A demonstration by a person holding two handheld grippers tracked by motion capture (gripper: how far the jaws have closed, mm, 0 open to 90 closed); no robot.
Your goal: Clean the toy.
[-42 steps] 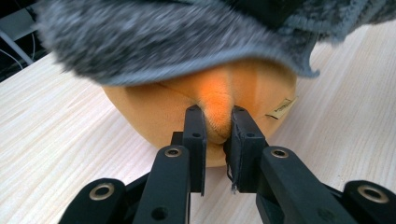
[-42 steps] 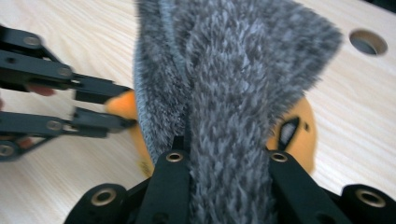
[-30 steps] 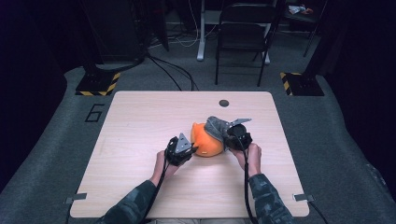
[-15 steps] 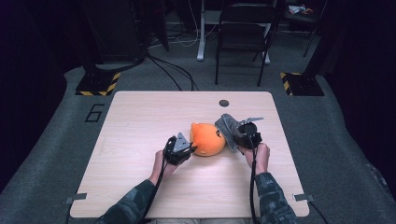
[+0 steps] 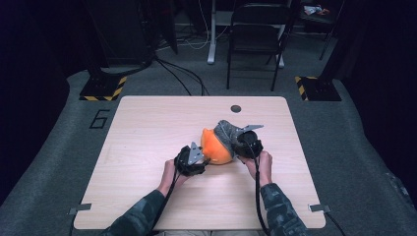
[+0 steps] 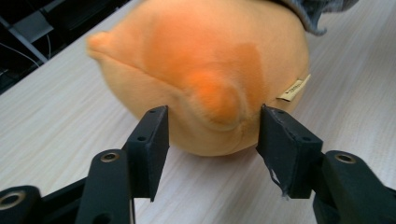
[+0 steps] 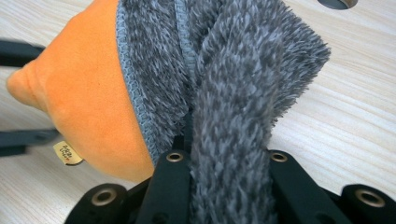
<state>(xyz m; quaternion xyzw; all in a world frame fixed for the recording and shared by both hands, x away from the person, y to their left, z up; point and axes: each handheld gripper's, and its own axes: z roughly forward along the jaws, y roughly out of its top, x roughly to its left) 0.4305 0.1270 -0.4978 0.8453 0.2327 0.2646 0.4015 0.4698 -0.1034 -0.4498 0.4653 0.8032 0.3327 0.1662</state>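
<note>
We hold a black two-jaw tool in each hand, and our two arms in speckled green sleeves [image 5: 142, 216] come up from the near edge of the pale wooden table [image 5: 147, 128]. Our left tool [image 5: 193, 158] sits close to us, just left of the soft round orange plush toy [image 5: 216, 146]. In the left gripper view, this left tool [image 6: 212, 133] has its jaws apart, one on each side of a little bump on the toy [image 6: 205, 70]. The jaws have just been opening, and the toy's bump is between them, right beside the pads, but the pads are not squeezing it. A small tan tag [image 6: 293, 88] is sewn on the toy's side. The toy rests on the table near the middle, a bit toward our right. Our right tool [image 5: 247, 141] is on the other side of the toy, a little farther from us. In the right gripper view, the right tool [image 7: 224, 158] has its jaws pressed tight on a fuzzy grey cloth cap [image 7: 224, 70], which covers the far right part of the toy [image 7: 79, 93]. The cap's stitched edge lies against the orange plush. Past the toy, a small round dark hole [image 5: 236, 108] is in the table near its far edge. Beyond the table we see the grey floor [image 5: 344, 128], a black folding chair [image 5: 258, 34], and black stands with yellow and black stripes [image 5: 103, 88].
</note>
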